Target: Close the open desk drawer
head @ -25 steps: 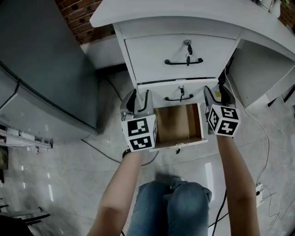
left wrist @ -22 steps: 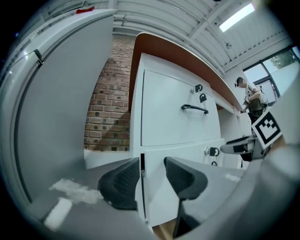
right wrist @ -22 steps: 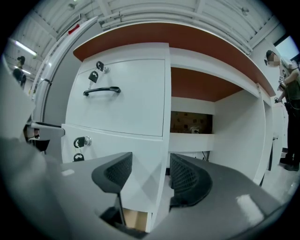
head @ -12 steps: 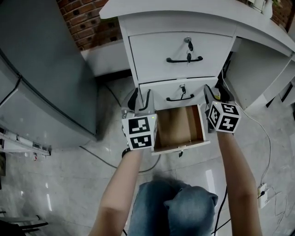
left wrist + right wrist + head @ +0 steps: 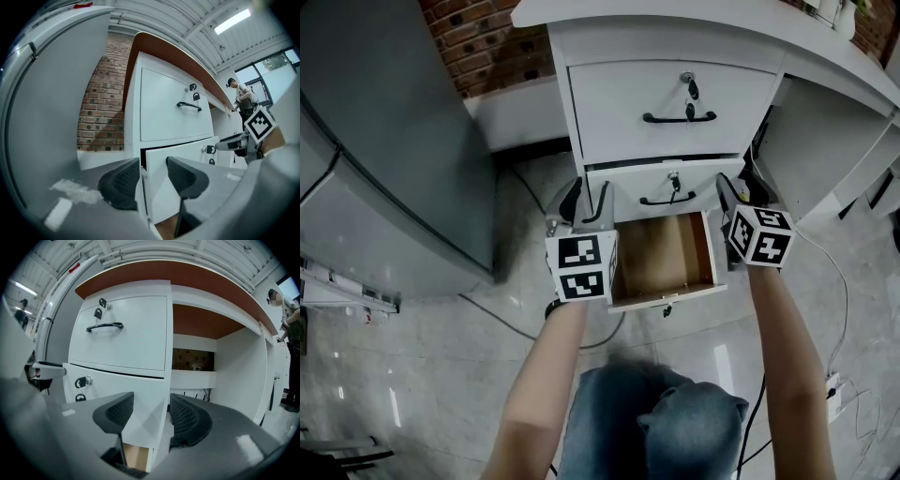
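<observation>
1. While the open drawer [image 5: 661,258] stands pulled well out from the foot of the table [image 5: 675,17], just under the middle drawer [image 5: 675,186], I count none of the closing as done. Its wooden inside lies bare and empty.
2. My left gripper [image 5: 586,202] sits at the open drawer's left side. Its fingers stand partly apart and have just been opening. The drawer's left wall runs between them, and neither pad seems to press on it, so I hold nothing.
3. My right gripper [image 5: 737,190] sits at the open drawer's right side. Its fingers have just been closing a little, yet a clear gap remains around the right wall, and they grip nothing either.
4. What is left, as I judge it, is the whole push inward until the open drawer's front meets the cabinet face.
</observation>
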`<control>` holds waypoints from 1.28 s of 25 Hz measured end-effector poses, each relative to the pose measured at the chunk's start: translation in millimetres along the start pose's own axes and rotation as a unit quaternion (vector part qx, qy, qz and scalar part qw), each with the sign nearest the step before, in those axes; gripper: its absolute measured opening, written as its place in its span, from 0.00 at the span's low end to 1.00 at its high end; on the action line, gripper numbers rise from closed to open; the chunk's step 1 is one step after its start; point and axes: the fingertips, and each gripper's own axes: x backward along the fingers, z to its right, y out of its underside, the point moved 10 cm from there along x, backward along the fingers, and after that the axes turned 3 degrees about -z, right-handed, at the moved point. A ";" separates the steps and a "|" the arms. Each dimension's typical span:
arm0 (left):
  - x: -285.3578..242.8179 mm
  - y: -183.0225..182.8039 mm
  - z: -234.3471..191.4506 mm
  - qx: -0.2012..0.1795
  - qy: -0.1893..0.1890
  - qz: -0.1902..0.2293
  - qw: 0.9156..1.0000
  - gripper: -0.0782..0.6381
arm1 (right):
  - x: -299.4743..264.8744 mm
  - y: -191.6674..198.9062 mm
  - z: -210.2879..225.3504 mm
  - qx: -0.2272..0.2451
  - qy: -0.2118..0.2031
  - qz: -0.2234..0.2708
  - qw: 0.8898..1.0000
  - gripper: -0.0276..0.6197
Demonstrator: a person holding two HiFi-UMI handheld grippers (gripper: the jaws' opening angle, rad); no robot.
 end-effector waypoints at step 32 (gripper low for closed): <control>-11.6 -7.3 5.4 -0.005 -0.087 -0.043 0.995 0.45 | -12.4 -5.5 -7.7 0.016 0.040 -0.022 0.999 0.41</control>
